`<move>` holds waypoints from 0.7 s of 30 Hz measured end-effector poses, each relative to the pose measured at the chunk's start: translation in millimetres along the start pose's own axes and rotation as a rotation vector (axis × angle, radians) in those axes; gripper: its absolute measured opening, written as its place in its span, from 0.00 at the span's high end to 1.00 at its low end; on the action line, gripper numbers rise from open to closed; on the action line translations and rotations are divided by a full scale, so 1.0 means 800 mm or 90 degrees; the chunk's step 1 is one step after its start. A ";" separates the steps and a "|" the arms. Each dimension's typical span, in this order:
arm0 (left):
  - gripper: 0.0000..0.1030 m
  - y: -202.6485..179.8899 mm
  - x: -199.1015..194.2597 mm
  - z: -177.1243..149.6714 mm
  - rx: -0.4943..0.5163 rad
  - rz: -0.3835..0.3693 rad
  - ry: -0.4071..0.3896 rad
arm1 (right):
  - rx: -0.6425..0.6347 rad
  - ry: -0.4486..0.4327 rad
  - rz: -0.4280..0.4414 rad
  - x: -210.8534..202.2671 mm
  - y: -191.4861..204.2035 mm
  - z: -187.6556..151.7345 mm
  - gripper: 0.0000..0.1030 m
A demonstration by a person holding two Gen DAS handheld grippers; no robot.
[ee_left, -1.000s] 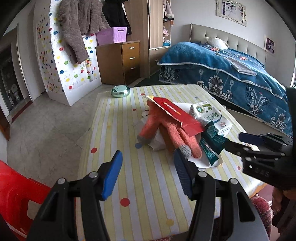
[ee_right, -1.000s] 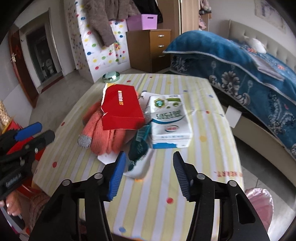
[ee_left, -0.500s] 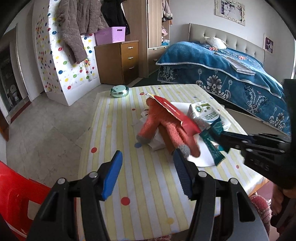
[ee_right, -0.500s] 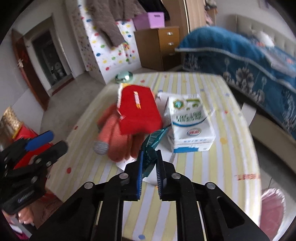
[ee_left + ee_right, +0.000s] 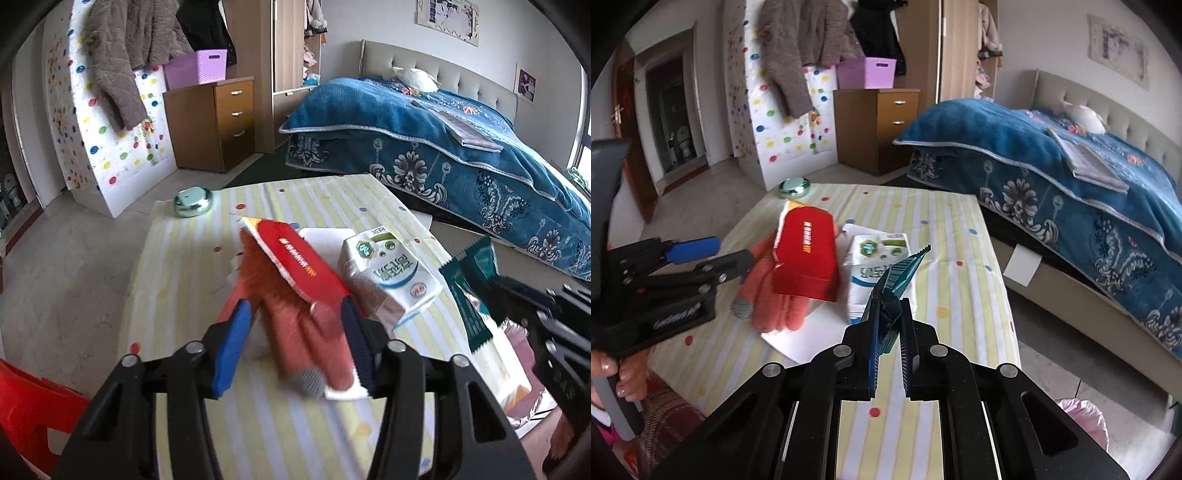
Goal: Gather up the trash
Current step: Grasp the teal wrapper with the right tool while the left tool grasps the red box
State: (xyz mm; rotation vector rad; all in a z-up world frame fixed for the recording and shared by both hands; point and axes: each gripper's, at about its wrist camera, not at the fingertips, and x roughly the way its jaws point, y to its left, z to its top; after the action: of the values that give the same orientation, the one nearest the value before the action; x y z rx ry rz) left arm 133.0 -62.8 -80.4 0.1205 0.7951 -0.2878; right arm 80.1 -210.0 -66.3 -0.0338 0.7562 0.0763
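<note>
My right gripper (image 5: 889, 314) is shut on a dark green snack wrapper (image 5: 895, 280) and holds it above the striped table; the wrapper also shows in the left wrist view (image 5: 471, 288). My left gripper (image 5: 295, 325) is open, its jaws on either side of an orange glove (image 5: 299, 332) without closing on it. A red paper packet (image 5: 299, 262) lies on the glove. A white milk carton (image 5: 388, 273) lies to the right. White paper (image 5: 798, 339) lies under the pile.
The table (image 5: 184, 258) has a yellow striped cloth. A round metal tin (image 5: 192, 201) sits at its far end. A blue bed (image 5: 1071, 177) stands right, a red chair (image 5: 29, 406) at left, a pink bag (image 5: 1086, 421) on the floor.
My right gripper closed on the green wrapper and lifted it off the table. My left gripper moved forward until its open jaws straddle the orange glove.
</note>
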 end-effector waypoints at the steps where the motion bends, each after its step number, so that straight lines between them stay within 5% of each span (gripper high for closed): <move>1: 0.58 -0.002 0.007 0.004 -0.002 0.000 0.006 | 0.006 0.000 0.003 0.001 -0.005 0.001 0.90; 11: 0.81 -0.008 0.060 0.014 -0.028 -0.012 0.067 | 0.035 0.002 0.011 0.006 -0.029 -0.005 0.90; 15: 0.95 -0.019 0.054 0.014 -0.016 -0.034 0.043 | 0.049 0.001 0.017 0.002 -0.034 -0.007 0.90; 21: 1.00 -0.014 -0.010 0.024 -0.019 -0.062 -0.050 | 0.047 -0.024 0.012 -0.024 -0.033 -0.009 0.90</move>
State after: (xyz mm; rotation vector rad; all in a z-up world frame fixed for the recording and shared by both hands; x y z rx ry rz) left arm 137.0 -76.0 -61.3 0.0418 0.7281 -0.3709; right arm 63.6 -238.1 -58.3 0.0442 0.7218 0.0669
